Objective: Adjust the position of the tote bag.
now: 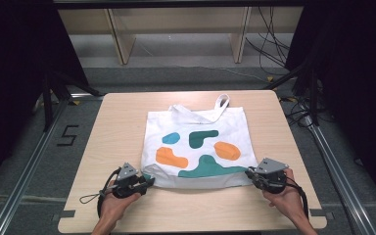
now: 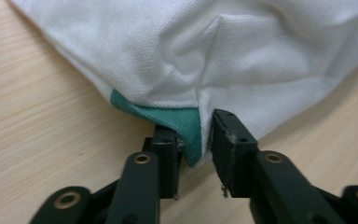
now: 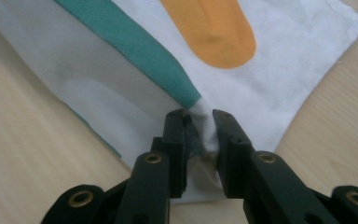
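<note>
Your white bag (image 1: 198, 147) with teal, orange and blue blobs lies flat mid-table. Your left gripper (image 1: 148, 182) and right gripper (image 1: 249, 173) each pinch a near corner.

The tote bag (image 1: 198, 147) lies on the table (image 1: 117, 122), straps at the far edge, a hand-held gripper at each near corner.

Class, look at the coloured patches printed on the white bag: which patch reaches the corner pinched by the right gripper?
The large dark green patch along the bag's near edge. Its tapering end runs to the right gripper; the orange and blue patches sit further in.
</note>
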